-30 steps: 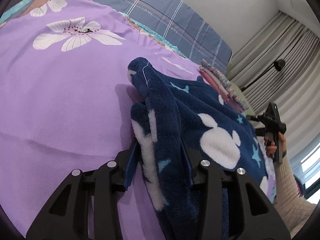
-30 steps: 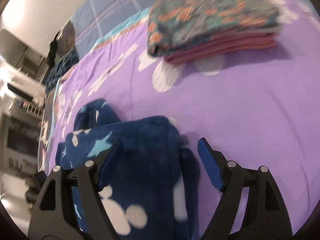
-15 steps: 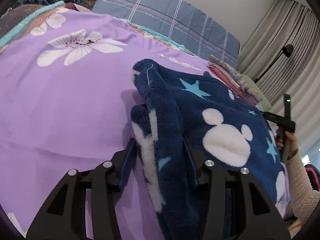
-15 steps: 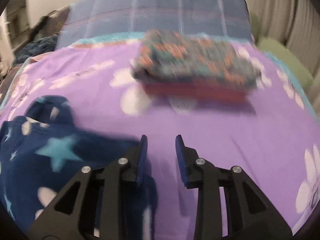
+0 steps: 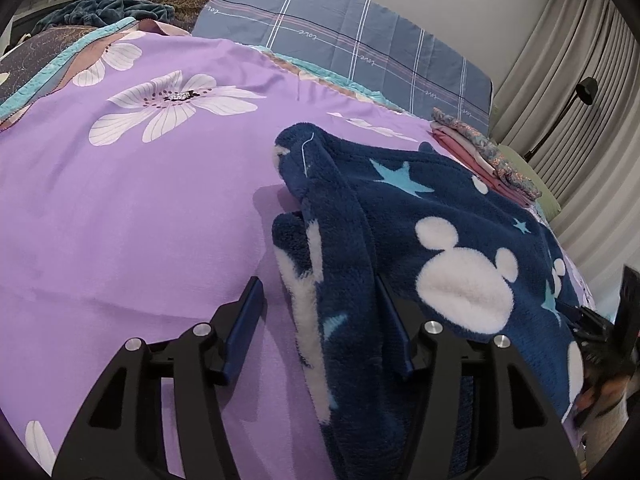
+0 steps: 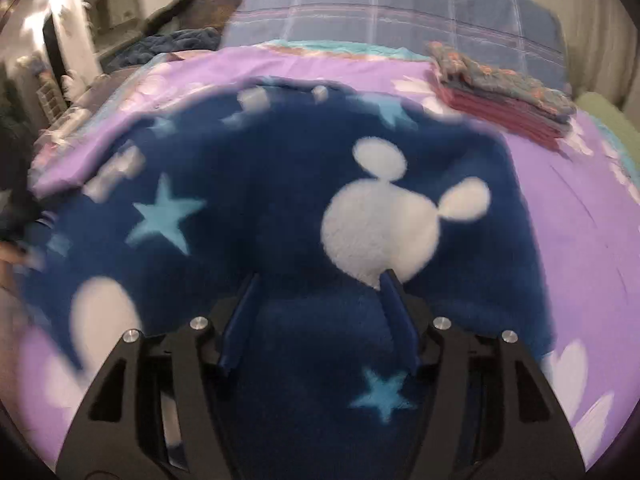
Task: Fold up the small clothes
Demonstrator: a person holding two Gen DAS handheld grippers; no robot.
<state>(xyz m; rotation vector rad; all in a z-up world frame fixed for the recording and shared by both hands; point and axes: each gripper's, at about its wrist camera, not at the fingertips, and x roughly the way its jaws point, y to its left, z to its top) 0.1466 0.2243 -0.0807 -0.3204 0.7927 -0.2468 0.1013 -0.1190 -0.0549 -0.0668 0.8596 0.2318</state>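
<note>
A navy fleece garment (image 5: 440, 240) with white mouse heads and light blue stars lies on the purple flowered bedspread (image 5: 140, 220). A thick fold of it runs between the fingers of my left gripper (image 5: 318, 300), whose jaws stand apart with a gap on the left side. In the right wrist view the garment (image 6: 280, 200) spreads wide and blurred, and my right gripper (image 6: 320, 292) sits over it with jaws parted and fleece between them. The right gripper also shows in the left wrist view (image 5: 600, 332) at the garment's far right edge.
A stack of folded clothes (image 6: 504, 96), floral on top and pink below, sits at the far right of the bed (image 5: 484, 156). A blue plaid pillow (image 5: 340, 44) lies at the head. Curtains (image 5: 580, 80) and a floor lamp stand to the right.
My left gripper has opened a little, leaving a gap beside the fold. My right gripper swung from facing the folded stack to over the garment and its jaws widened.
</note>
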